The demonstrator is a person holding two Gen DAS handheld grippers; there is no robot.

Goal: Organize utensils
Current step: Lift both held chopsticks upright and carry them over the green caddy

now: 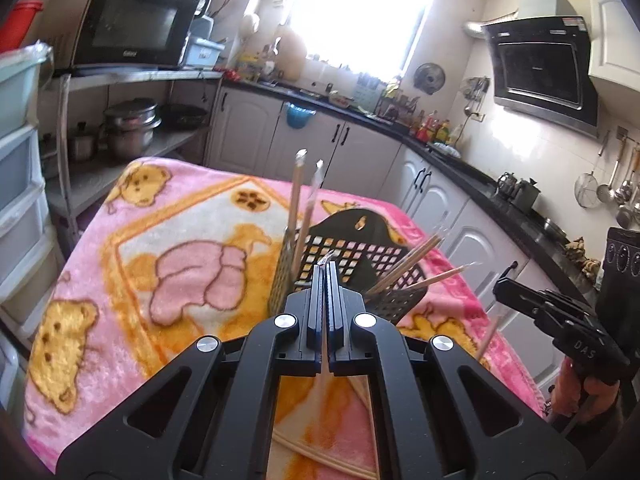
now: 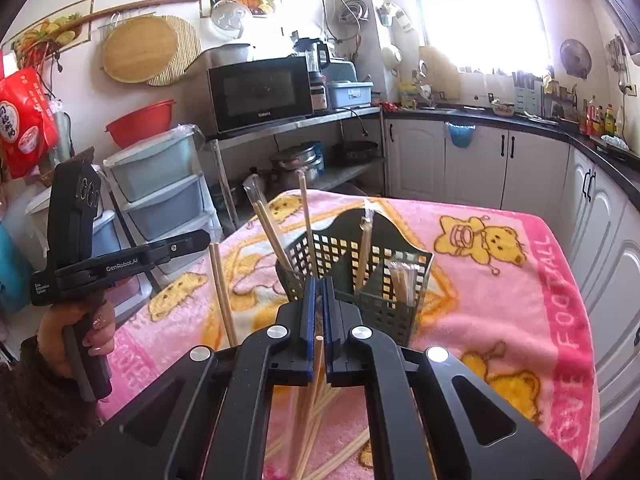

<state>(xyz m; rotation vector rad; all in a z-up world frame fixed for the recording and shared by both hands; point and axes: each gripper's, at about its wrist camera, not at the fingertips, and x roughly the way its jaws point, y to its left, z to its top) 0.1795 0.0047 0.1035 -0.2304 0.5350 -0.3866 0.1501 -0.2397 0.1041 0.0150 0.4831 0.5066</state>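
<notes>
A black mesh utensil basket [image 1: 352, 256] stands on the pink blanket [image 1: 168, 264], with several wrapped wooden chopsticks [image 1: 298, 196] standing or leaning in it; it also shows in the right wrist view [image 2: 360, 276]. My left gripper [image 1: 325, 268] is shut on a wrapped chopstick [image 1: 326, 258], just before the basket. My right gripper [image 2: 319, 284] is shut on a wooden chopstick [image 2: 317, 364] near the basket's front. The left gripper [image 2: 200, 238] shows at left in the right wrist view, with its chopstick [image 2: 222, 292]. More chopsticks [image 2: 320, 412] lie on the blanket below.
Kitchen counters and white cabinets [image 1: 360, 148] run behind and right of the table. A shelf with microwave [image 2: 260, 94] and pots stands at the back left. Plastic drawers [image 2: 160, 184] stand left. The right gripper [image 1: 560, 316] hangs off the table's right edge.
</notes>
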